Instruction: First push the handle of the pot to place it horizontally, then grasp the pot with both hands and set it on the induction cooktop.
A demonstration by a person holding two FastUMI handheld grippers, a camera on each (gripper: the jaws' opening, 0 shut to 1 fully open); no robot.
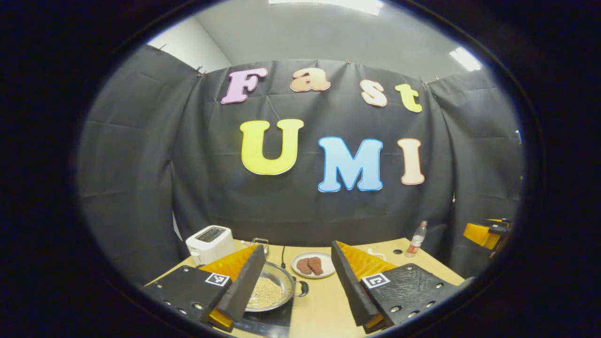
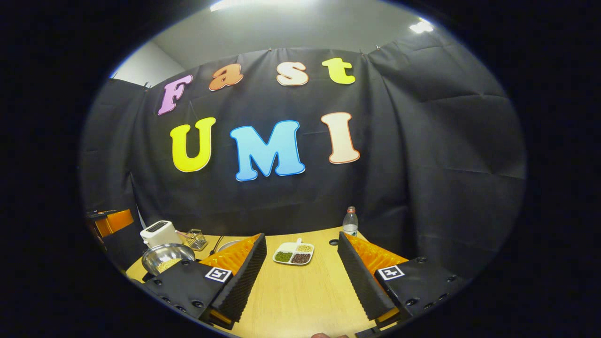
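The steel pot, holding pale yellow grains, rests on the black induction cooktop at the lower left of the left gripper view. A short black handle sticks out of its right side. My left gripper is open above the table, and its left finger covers the pot's left part. In the right gripper view the pot sits far to the left, past my open right gripper, which holds nothing.
A plate of brown meat pieces lies just behind the pot. A white toaster stands at the back left, a water bottle at the back right. A divided dish of beans and a small wire-framed jar are on the table.
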